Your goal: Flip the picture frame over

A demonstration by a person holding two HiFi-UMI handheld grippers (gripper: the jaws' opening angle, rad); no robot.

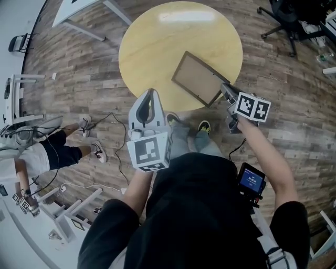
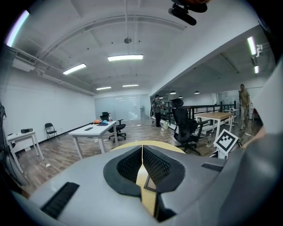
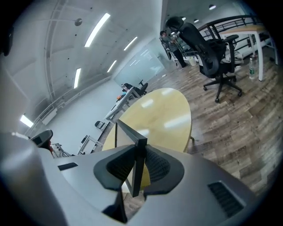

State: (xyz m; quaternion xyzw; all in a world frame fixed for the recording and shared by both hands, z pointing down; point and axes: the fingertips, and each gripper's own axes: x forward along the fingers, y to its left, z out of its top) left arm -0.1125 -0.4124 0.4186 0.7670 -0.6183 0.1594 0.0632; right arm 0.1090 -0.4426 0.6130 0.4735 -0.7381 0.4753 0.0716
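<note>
A dark-rimmed picture frame [image 1: 198, 78] with a brown panel facing up is at the near right of the round yellow table [image 1: 152, 47]. My right gripper [image 1: 225, 90] is shut on its right corner. In the right gripper view the frame's edge [image 3: 139, 152] runs upright between the pads, which press on both of its sides, at my right gripper [image 3: 138, 167]. My left gripper [image 1: 150, 95] hovers at the table's near edge, left of the frame, shut with nothing in it. In the left gripper view a corner of the frame [image 2: 151, 182] shows below the touching pads of my left gripper [image 2: 142, 161].
A black office chair [image 1: 287, 18] stands at the far right, and a white table [image 1: 86, 14] at the far left. A person [image 1: 44, 149] sits on the left by cables on the wooden floor [image 1: 113, 157]. More desks and chairs stand farther off in the room.
</note>
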